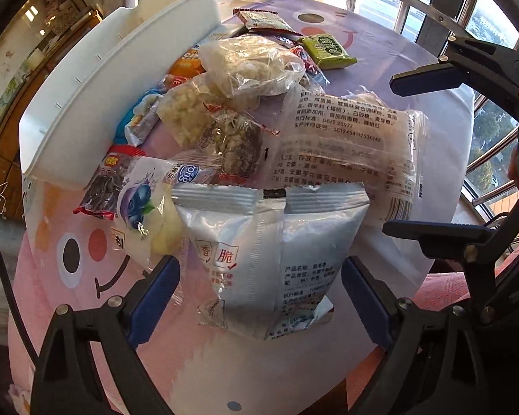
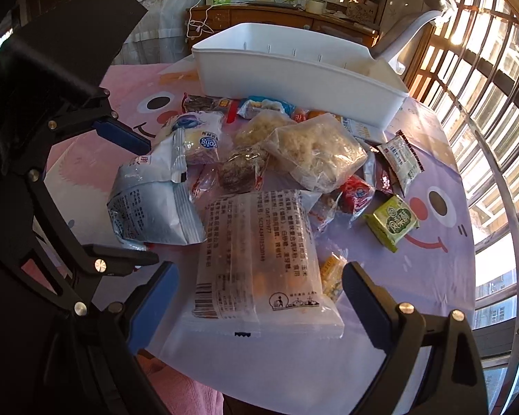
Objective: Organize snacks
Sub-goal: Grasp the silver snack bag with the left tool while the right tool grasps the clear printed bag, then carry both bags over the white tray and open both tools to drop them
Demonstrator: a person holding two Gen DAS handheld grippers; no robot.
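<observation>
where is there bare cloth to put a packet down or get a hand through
Bare cloth lies right of the green packet, over the purple face, and left of the silver bag on the pink face. Between the white bin and the clear printed packet it is crowded.

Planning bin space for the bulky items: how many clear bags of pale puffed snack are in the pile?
2, touching: the larger clear bag of pale puffed snack mid-pile, and the smaller clear bag of yellowish puffed snack beside it, nearer the white plastic bin. More may be hidden.

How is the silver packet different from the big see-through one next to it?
The silver packet is opaque foil, hiding its contents; the clear packet lets its pale contents show through. The silver packet looks shorter and puffier, the clear packet longer and flatter. Both lie printed back up on the tablecloth, each between an open pair of tongs.
</observation>
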